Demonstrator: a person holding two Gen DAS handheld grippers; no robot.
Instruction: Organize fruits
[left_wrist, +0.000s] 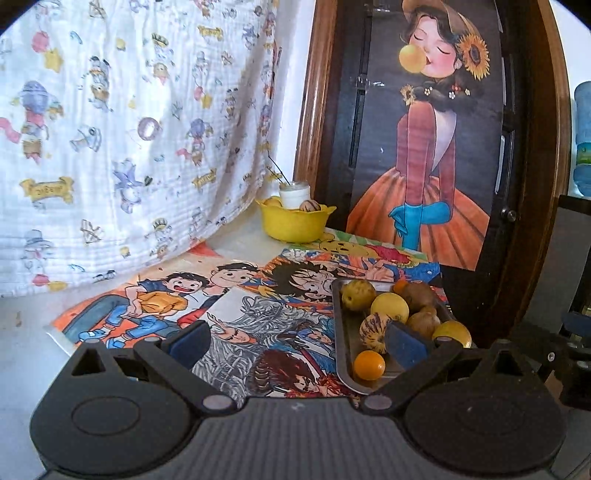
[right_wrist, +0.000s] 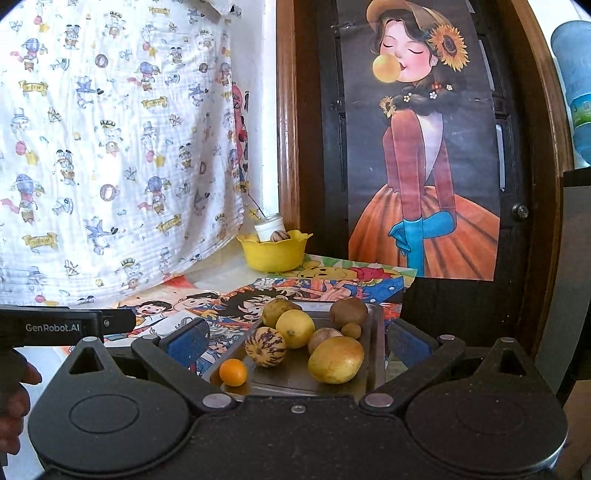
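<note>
Fruits fill a metal tray (right_wrist: 373, 350) in the lower middle of the right wrist view: a striped melon-like fruit (right_wrist: 265, 347), a round lemon (right_wrist: 294, 328), a large yellow mango (right_wrist: 336, 360), a small orange (right_wrist: 233, 372) at the tray's near left corner, and two brown kiwis (right_wrist: 348, 310) toward the far edge. In the left wrist view the same tray (left_wrist: 341, 339) sits at lower right, with the striped fruit (left_wrist: 373, 328) and the small orange (left_wrist: 369, 365) closest to the lens.

Above the tray in both views, a yellow bowl (right_wrist: 273, 254) stands by the wall, holding another striped fruit (right_wrist: 279, 236) and a white cup (right_wrist: 269, 227); in the left wrist view the bowl (left_wrist: 293, 225) is in the centre of the frame.

Right gripper (right_wrist: 295, 341) has its jaws spread wide, one blue pad on each side of the tray, gripping nothing. Left gripper (left_wrist: 295, 343) is likewise wide open and empty, its right pad (left_wrist: 406, 345) overlapping the tray's fruits in the frame.

Cartoon posters (left_wrist: 236, 295) cover the table, a printed cloth (left_wrist: 129, 129) hangs at upper left, and a painting of a girl (right_wrist: 421, 147) leans at upper right.
</note>
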